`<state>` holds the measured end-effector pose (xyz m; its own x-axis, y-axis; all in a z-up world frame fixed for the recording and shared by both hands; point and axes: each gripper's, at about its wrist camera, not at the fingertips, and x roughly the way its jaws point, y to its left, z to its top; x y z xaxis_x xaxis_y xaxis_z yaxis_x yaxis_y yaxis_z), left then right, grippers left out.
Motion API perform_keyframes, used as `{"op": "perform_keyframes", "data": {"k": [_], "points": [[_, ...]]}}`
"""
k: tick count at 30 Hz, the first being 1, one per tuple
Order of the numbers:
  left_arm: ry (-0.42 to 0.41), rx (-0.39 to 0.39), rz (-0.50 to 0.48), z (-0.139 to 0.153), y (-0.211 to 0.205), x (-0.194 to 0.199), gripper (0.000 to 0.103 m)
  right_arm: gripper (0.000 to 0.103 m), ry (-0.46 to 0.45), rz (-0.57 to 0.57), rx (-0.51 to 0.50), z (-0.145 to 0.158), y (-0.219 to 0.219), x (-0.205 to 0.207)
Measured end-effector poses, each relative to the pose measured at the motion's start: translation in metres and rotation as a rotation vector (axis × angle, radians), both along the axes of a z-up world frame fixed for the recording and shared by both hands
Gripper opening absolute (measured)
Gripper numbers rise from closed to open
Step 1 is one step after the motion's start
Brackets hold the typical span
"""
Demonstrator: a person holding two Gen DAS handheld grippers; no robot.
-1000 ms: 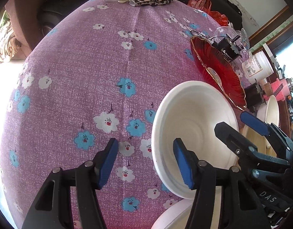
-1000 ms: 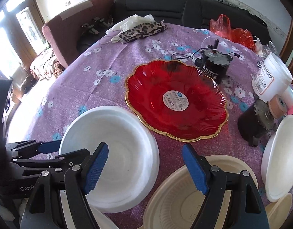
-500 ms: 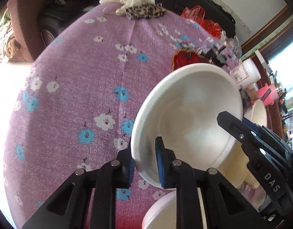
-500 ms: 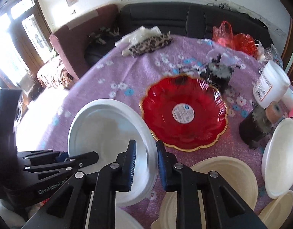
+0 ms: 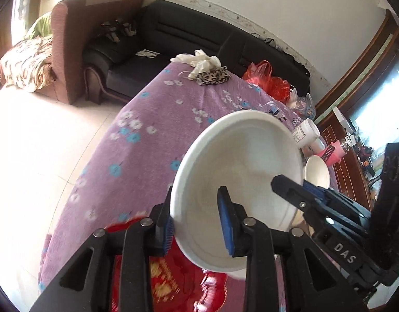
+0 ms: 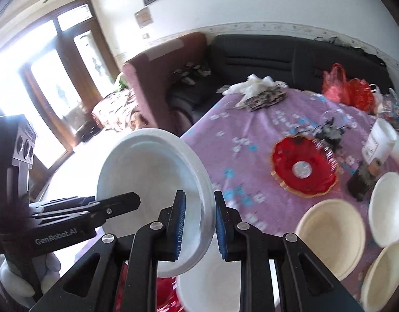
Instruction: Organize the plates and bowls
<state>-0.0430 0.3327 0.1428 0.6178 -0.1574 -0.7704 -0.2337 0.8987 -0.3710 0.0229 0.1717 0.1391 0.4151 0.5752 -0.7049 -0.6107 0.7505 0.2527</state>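
Both grippers hold one white foam plate (image 5: 241,171) above the purple floral tablecloth (image 5: 157,135): the right gripper (image 6: 199,223) pinches its rim, while the left gripper (image 5: 196,223) is easing open around the opposite rim. At two o'clock in the right wrist view lies a red plate (image 6: 304,169), with cream bowls (image 6: 332,231) at four.

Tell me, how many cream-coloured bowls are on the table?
2. One cream bowl sits in front of the red plate. The other cream bowl lies to its right, at the picture's lower corner. More could be hidden out of view.
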Motion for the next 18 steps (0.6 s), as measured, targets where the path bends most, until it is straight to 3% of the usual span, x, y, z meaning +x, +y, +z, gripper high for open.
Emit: {"op": "perform_keyframes", "data": {"k": [4,10,18], "points": [[0.031,0.011,0.044,-0.018,0.009,-0.044,0.033,0.024,0.053,0.052,-0.029,-0.035,0.018,-0.032],[0.098,0.013,0.09,-0.059,0.019,-0.072,0.033,0.024,0.157,0.071,-0.045,-0.093,0.031,-0.058],[0.131,0.011,0.112,-0.09,0.017,-0.081,0.033,0.024,0.203,0.045,-0.025,-0.119,0.027,-0.065]]}}
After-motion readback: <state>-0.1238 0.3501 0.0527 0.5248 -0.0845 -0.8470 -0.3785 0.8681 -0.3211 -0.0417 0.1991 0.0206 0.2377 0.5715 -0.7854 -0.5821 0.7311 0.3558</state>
